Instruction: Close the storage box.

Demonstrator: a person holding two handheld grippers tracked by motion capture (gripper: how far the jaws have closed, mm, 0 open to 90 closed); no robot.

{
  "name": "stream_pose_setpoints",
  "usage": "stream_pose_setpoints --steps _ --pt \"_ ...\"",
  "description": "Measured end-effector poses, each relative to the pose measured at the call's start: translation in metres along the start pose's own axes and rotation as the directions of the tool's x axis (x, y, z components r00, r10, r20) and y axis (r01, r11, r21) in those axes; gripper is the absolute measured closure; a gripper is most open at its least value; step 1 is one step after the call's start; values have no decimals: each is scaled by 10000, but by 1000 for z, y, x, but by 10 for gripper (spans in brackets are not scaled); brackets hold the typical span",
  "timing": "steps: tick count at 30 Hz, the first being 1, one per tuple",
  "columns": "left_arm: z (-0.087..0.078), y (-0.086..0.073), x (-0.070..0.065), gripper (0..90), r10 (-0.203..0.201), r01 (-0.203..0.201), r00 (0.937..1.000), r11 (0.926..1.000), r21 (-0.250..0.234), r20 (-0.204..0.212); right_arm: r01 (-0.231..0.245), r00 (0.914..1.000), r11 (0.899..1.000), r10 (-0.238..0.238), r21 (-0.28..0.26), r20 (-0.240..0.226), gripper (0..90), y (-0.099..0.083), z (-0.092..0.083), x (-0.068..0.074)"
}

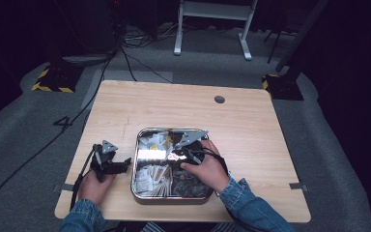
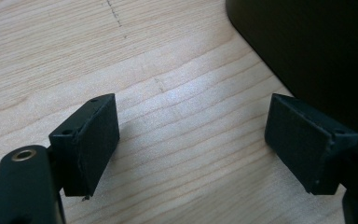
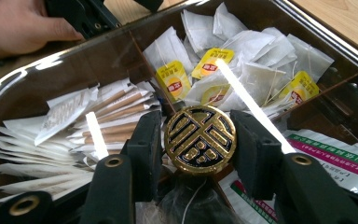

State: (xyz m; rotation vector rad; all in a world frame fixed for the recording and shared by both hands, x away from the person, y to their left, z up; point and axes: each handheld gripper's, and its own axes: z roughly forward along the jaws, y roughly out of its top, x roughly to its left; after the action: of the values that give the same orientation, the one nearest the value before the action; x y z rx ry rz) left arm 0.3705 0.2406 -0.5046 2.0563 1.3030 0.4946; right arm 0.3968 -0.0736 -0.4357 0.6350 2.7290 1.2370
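A person seated at a wooden table (image 1: 251, 121) works two hand-held grippers beside a steel tray (image 1: 136, 164) divided into compartments. The right gripper (image 3: 199, 140), held over the tray's middle, is clenched on a round gold-and-black medallion (image 3: 200, 139), which sits upright between the two jaws, pressed on both sides and facing the camera. Just beyond the medallion lies a compartment of white tea bags (image 3: 251, 70) with yellow tags; to one side, paper-wrapped sticks (image 3: 116, 116) are heaped in another section, and printed packets (image 3: 340, 158) lie on the other side. A dark bundle sits directly under the medallion, too blurred to identify. The left gripper (image 2: 191, 140) rests on the bare table just beside the tray's outer wall, its jaws spread wide with nothing between them. The left hand (image 1: 94, 186) grips it from behind
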Motion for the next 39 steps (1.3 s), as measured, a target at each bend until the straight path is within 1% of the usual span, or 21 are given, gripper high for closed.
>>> stream_pose_setpoints --steps 2,4,7,9,11,12,13,16,19,20,21,25,26,28,32,33,34,35,37,38,39 --pt "0 0 0 181 -8 8 10000 10000 -6 1 -52 10000 9995 52 -322 6 496 2 -5 -1" --pt "0 0 0 181 -9 9 10000 10000 -12 0 -71 10000 9992 72 -384 10 496 3 -6 -1" --pt "0 0 0 181 -11 11 10000 10000 -14 -3 -220 9997 9965 214 -812 -75 484 8 -17 -3" --pt "0 0 0 181 -9 9 10000 10000 -9 -1 -253 9997 9959 247 -865 -69 483 9 -19 -3" --pt "0 0 0 181 -22 22 10000 10000 2 9 -310 9995 9940 308 -1050 -39 474 11 -28 -5" --pt "0 0 0 181 -22 22 10000 10000 2 9 -310 9995 9940 308 -1050 -39 474 11 -28 -5" --pt "0 -1 0 181 15 -15 10000 10000 -19 -9 -359 9993 9926 363 -1159 9 471 11 -34 -7" --pt "-1 -1 0 181 -23 23 10000 10000 -10 10 -394 9992 9906 404 -1310 55 469 11 -40 -9" --pt "-1 -1 0 181 -24 24 10000 10000 -11 9 -509 9984 9872 540 -1512 166 467 10 -50 -13" --pt "-1 -1 0 181 -19 19 10000 10000 -9 10 -575 9978 9850 622 -1629 240 465 8 -56 -16" --pt "-1 -1 0 181 -21 21 10000 10000 -10 10 -575 9978 9850 622 -1629 240 465 8 -56 -16" --pt "-1 -1 0 181 -23 23 10000 10000 -11 13 -663 9966 9818 740 -1780 371 463 5 -67 -21" --pt "-1 -1 0 181 -17 17 10000 10000 -8 5 -740 9956 9802 833 -1837 434 461 2 -73 -23" --pt "-1 -1 0 181 -20 21 10000 10000 -11 11 -738 9954 9793 840 -1886 465 460 2 -75 -24" --pt "-1 -1 0 181 -20 20 10000 10000 -10 4 -894 9926 9733 1045 -2116 612 457 -6 -89 -30" --pt "-1 -1 0 181 1 -1 10000 10000 -21 -15 -934 9916 9717 1103 -2170 670 456 -9 -92 -32" --pt "-1 -1 0 181 3 -3 10000 10000 -20 -11 -1033 9891 9691 1239 -2240 799 454 -14 -100 -35" --pt "0 -1 0 181 -2 2 10000 10000 -22 -14 -1033 9891 9691 1239 -2240 799 454 -14 -100 -35" --pt "0 -1 0 181 -3 3 10000 10000 -23 -13 -1144 9858 9652 1396 -2350 937 452 -21 -109 -40" --pt "0 -1 0 181 -5 5 10000 10000 -24 -12 -1281 9817 9610 1580 -2452 1066 446 -27 -117 -44" --pt "0 -1 0 181 -5 5 10000 10000 -24 -12 -1330 9803 9595 1643 -2482 1098 442 -29 -121 -46"
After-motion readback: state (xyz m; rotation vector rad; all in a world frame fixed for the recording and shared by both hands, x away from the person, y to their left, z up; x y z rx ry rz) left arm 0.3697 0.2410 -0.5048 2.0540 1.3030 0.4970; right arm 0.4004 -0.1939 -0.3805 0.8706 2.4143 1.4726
